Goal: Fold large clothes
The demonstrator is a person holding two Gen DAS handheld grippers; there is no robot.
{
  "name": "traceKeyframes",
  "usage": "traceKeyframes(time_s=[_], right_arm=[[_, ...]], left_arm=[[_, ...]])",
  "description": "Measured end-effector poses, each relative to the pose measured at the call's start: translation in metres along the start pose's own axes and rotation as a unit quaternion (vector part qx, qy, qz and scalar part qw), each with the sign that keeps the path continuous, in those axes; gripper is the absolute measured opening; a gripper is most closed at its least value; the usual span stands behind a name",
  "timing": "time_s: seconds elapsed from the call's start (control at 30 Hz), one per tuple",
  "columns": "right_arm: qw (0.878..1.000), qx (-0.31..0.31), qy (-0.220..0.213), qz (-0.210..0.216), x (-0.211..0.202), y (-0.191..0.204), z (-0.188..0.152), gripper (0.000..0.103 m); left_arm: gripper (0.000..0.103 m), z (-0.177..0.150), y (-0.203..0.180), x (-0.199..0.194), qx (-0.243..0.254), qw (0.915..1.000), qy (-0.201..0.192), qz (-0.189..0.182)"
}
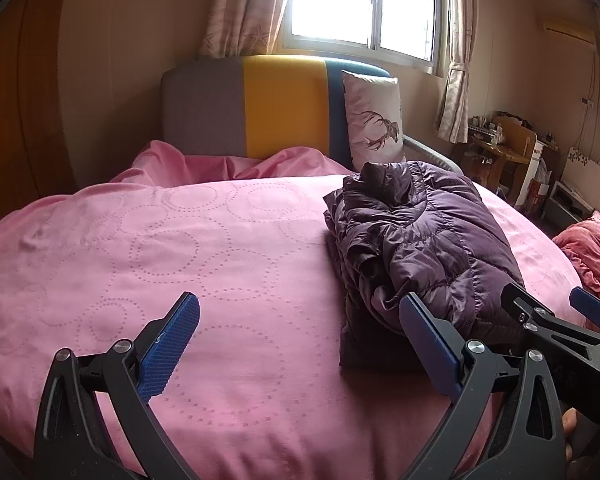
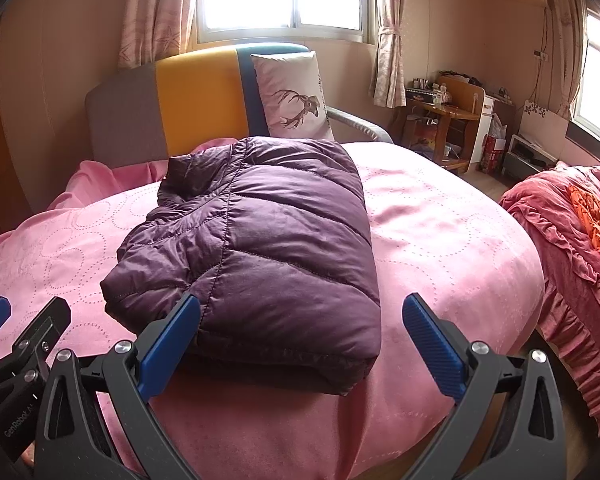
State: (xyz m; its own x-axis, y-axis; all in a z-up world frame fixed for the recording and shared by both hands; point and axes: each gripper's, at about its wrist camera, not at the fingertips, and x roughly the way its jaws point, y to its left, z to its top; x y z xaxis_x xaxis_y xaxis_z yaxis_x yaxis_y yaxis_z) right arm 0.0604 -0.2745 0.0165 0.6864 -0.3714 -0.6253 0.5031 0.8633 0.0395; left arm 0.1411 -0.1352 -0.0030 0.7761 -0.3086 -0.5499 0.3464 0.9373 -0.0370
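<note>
A purple quilted down jacket lies folded in a thick bundle on the pink bed cover. It also shows in the left wrist view, at the right. My right gripper is open and empty, its jaws spread at the jacket's near edge without gripping it. My left gripper is open and empty, over the pink cover just left of the jacket. The right gripper shows at the right edge of the left wrist view.
A headboard in grey, yellow and blue and a deer-print pillow stand at the far end. A red ruffled blanket lies to the right. A wooden desk with clutter stands by the far wall.
</note>
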Motion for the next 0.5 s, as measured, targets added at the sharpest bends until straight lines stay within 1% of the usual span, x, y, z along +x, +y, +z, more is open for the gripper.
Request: traceKeyframes(time_s=[0.23,0.33,0.5], right_arm=[[1.000,0.000,0.002,-0.001,0.0014,-0.0001,-0.0010,0.101],[1.000,0.000,0.001,-0.001,0.0017,-0.0005,-0.0009,0.101],[1.000,0.006,-0.008,-0.007,0.0017,-0.0070,0.0042,0.101]], left_arm=[[0.099,-0.0007,0.0012,-0.0005,-0.006,1.0000,0.001,-0.002],[0.099,-0.0015,0.0028,0.0034,-0.009,0.9999,0.008,-0.001],[0.099,-0.0035,0.0041,0.0048,-0.011,0.9998,0.011,0.011]])
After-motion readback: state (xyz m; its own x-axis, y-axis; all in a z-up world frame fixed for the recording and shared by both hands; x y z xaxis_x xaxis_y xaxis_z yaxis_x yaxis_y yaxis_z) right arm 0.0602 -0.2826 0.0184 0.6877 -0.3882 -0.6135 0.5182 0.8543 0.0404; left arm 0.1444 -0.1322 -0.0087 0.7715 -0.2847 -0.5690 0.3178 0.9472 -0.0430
